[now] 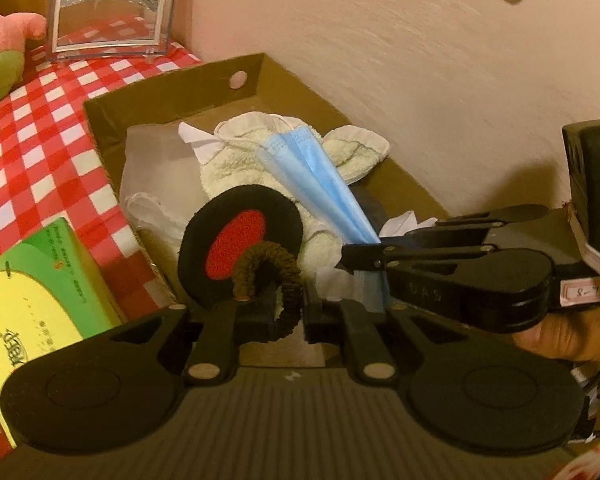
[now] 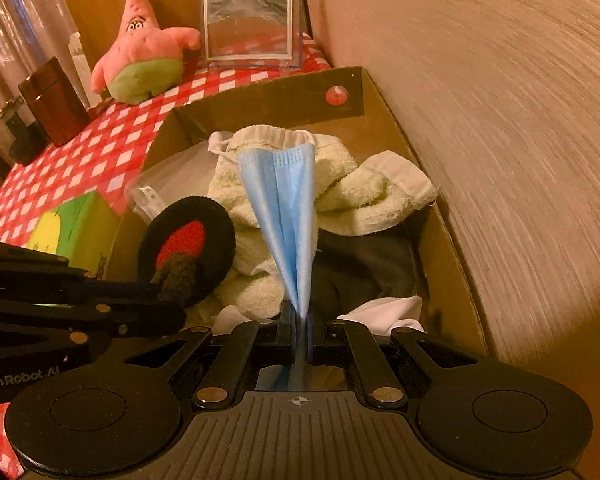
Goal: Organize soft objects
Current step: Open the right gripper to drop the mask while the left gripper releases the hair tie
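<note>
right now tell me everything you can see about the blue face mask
The blue face mask is a pleated disposable one of thin nonwoven-looking fabric, with a stitched band at its far edge. It is bunched into a narrow fan: its near end is pinched in the shut right gripper, and its wide end spreads away over the cream towel inside the cardboard box. A white ear loop shows near that far edge. It hangs taut and creased lengthwise.

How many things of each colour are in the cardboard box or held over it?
Blue: 1, the face mask in the right gripper
Brown: 1, the hair tie in the left gripper
Black and red: 1, the round pad
Cream: 1, the towel
Total: 4
</note>
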{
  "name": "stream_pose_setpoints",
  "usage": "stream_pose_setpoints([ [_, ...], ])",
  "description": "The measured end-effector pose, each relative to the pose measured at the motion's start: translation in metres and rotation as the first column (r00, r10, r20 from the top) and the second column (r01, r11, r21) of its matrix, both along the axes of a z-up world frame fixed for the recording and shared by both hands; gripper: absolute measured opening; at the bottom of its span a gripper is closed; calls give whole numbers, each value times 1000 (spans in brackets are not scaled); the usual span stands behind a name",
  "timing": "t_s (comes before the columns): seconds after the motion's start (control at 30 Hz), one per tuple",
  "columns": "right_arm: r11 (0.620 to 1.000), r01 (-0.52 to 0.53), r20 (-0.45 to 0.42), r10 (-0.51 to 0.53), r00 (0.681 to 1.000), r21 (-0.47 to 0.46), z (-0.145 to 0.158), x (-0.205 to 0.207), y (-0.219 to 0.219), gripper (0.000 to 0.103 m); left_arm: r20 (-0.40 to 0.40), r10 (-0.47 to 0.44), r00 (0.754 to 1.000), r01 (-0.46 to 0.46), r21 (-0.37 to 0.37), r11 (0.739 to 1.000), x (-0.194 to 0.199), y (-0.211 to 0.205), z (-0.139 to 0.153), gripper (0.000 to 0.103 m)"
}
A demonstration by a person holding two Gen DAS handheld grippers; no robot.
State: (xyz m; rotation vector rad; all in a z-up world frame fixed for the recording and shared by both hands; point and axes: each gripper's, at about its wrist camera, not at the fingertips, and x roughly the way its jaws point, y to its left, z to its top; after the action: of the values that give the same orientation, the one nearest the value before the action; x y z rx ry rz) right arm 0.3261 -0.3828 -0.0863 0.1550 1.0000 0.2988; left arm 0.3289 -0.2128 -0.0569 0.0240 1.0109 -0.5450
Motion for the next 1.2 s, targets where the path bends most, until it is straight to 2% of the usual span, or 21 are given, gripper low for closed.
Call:
stream_pose_setpoints([
  [0.17, 1000, -20, 27, 21, 999, -21, 4, -7, 3, 5, 19, 0, 1000, -1, 17, 1000, -5, 1, 6, 23],
  [0.23, 1000, -10, 33, 10, 999, -19, 6, -12, 1, 11, 29, 2, 1000, -3, 17, 1000, -8, 2, 10, 31],
  [0.27, 1000, -5, 37, 6, 999, -15, 7, -14, 0, 21, 33, 2, 999, -2, 14, 1000, -9, 2, 13, 32],
  [0.3, 1000, -2, 44, 3, 999, -10, 9, -17, -1, 39, 38, 3, 999, -3, 14, 1000, -12, 3, 15, 35],
  [0.37, 1000, 5, 64, -4, 998, -8, 14, -24, -3, 54, 47, 0, 999, -1, 13, 1000, -16, 5, 20, 38],
  [0.57, 1000, 12, 91, -10, 996, -25, 32, -43, -5, 55, 70, 16, 997, -16, 2, 1000, -32, 13, 39, 43],
  [1.03, 999, 44, 124, -40, 992, -30, 71, -90, -9, 64, 121, 98, 988, -98, -8, 995, -71, 32, 76, 80],
  [1.2, 998, 54, 133, -51, 990, -24, 83, -101, -8, 73, 162, 130, 978, -130, -13, 991, -84, 40, 89, 90],
])
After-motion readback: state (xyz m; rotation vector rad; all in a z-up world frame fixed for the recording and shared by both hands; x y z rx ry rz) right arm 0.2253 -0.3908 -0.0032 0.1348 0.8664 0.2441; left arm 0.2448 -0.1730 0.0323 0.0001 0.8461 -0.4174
